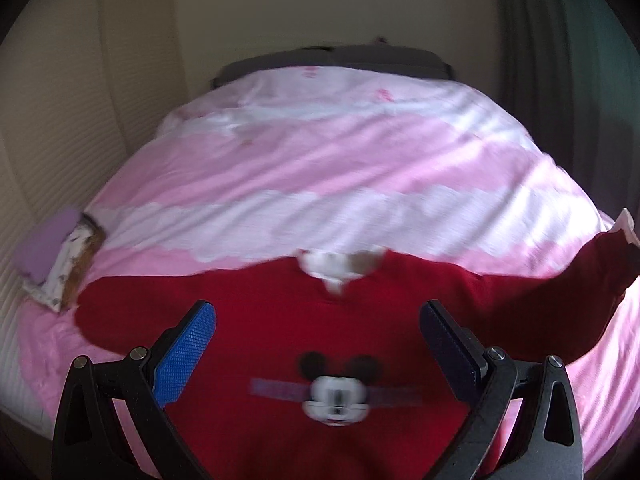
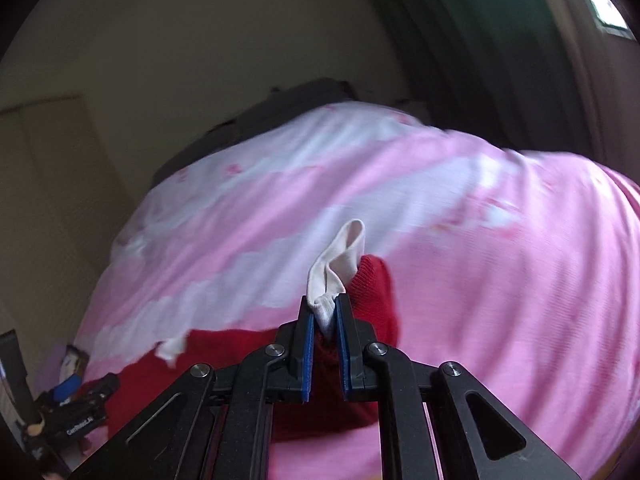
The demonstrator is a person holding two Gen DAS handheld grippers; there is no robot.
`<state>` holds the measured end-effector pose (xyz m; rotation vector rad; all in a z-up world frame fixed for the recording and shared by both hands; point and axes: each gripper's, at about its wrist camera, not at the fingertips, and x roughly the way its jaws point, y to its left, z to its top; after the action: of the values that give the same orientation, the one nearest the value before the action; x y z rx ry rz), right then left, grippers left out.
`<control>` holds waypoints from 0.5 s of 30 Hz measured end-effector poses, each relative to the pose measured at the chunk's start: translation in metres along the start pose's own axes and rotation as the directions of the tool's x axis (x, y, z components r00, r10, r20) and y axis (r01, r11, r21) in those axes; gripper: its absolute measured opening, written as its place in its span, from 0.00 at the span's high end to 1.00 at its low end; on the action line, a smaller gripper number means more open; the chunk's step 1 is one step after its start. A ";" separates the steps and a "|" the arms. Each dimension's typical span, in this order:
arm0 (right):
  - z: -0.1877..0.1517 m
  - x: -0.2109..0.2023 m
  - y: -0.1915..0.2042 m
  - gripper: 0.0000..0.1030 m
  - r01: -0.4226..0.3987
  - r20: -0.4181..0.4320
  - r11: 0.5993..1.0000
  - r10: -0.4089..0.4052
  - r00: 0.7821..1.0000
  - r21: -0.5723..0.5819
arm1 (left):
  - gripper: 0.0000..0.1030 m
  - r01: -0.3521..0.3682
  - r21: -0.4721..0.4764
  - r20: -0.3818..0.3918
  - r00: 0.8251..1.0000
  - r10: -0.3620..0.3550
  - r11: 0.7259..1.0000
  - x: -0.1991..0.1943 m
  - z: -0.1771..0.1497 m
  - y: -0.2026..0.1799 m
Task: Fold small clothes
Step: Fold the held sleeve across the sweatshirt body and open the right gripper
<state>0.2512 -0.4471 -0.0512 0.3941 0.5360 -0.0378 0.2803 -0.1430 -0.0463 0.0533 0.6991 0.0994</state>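
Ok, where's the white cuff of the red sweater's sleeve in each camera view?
Left wrist view: the white cuff sits at the far right edge, at the end of the red sweater's outstretched sleeve.
Right wrist view: the white cuff is at centre, pinched between the fingers of the right gripper.
Shared landmark: the pink and white bedspread under the sweater.

A sweater [image 1: 280,320] lies spread flat on the bed [image 1: 320,168], sleeves stretched out to left and right, collar toward the headboard [image 1: 332,58] at the far end. A small folded pile [image 1: 68,264] sits at the bed's left edge, just beside the left sleeve. A wall runs along the bed's left side.
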 end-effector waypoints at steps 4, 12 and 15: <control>-0.010 0.022 0.078 0.89 -0.060 -0.030 0.994 0.057 0.998 -0.087 | 0.00 -0.062 -0.065 0.008 0.998 0.063 0.996 -0.001 0.004 0.069; -0.074 0.084 0.232 0.89 -0.092 -0.101 0.941 0.062 0.993 -0.325 | 0.00 -0.161 -0.168 -0.033 0.987 0.157 0.973 0.006 -0.013 0.186; -0.107 0.115 0.272 0.89 -0.115 -0.173 0.925 0.055 0.983 -0.363 | 0.00 -0.185 -0.185 -0.056 0.983 0.178 0.965 0.008 -0.023 0.215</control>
<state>0.3350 -0.1479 -0.0962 0.0470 0.6693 0.1800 0.2557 0.0724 -0.0515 -0.0675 0.7197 0.3433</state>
